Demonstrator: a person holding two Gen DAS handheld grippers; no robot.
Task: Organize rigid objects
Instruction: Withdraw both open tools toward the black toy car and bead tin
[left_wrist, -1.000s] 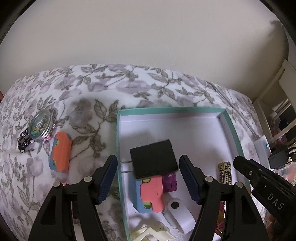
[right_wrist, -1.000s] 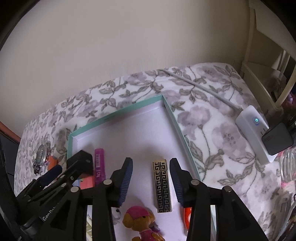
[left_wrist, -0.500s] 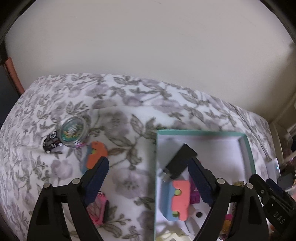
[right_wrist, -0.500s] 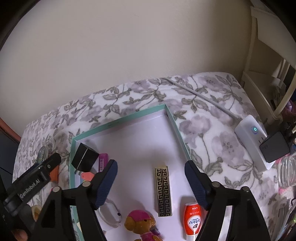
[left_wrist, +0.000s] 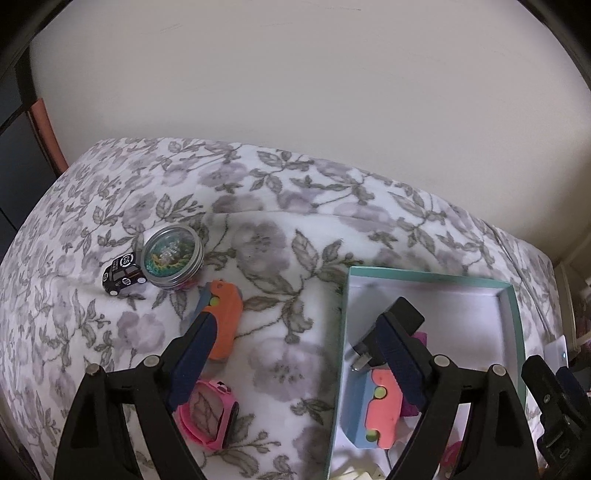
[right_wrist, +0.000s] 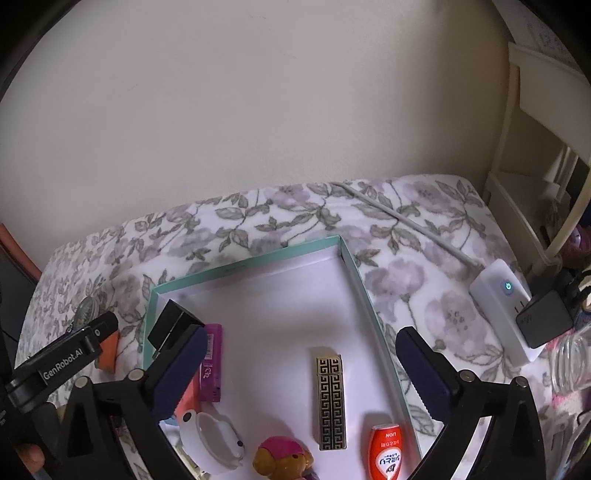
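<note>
A teal-rimmed white box (left_wrist: 515, 317) (right_wrist: 255, 260) lies on the flowered bedspread. In it are a black plug adapter (left_wrist: 406, 314) (right_wrist: 171, 326), a coral and blue toy (left_wrist: 378, 408), a gold patterned bar (right_wrist: 330, 395), a purple bar (right_wrist: 211, 360), a red tube (right_wrist: 384, 450), a white case (right_wrist: 208, 441) and a toy dog (right_wrist: 282, 459). Outside it to the left lie an orange toy (left_wrist: 225, 317), a pink watch (left_wrist: 207, 411), a round tin (left_wrist: 173, 256) and a black toy car (left_wrist: 123, 275). My left gripper (left_wrist: 295, 334) is open and empty over the box's left edge. My right gripper (right_wrist: 301, 350) is open and empty above the box.
A white power strip (right_wrist: 504, 306) with a black adapter (right_wrist: 545, 321) and a cable lies right of the box. A cream shelf unit (right_wrist: 535, 184) stands at the far right. The wall runs behind the bed.
My left gripper let go of the black plug adapter in the box, opened wide and moved left and back. My right gripper opened wide and rose a little.
</note>
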